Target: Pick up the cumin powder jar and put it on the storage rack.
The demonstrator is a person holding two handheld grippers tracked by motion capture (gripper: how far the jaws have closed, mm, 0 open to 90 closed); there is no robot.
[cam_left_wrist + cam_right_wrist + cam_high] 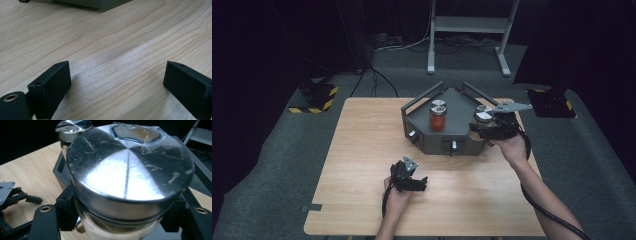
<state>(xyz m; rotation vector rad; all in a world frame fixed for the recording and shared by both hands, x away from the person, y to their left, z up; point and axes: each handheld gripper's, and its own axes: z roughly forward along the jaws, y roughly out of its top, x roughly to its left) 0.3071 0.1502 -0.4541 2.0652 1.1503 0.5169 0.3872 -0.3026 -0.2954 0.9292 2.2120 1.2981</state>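
Observation:
A grey angular rack (432, 137) stands at the table's far middle. In it stands a jar (438, 118) with red contents and a silver lid. At the rack's right end is a second silver-lidded jar (483, 114), and my right gripper (486, 129) is shut on it. In the right gripper view this jar (130, 177) looms large, with both black jaws pressed against its glass just under the lid. The red jar's lid (73, 127) shows behind it. My left gripper (412, 180) rests low over the table's front middle, open (117, 85), with bare wood between its jaws.
The wooden table (362, 150) is bare on its left and front. The rack's lower edge (95, 2) lies just beyond my left gripper. A white metal stand (467, 30) and cables sit on the dark floor behind the table.

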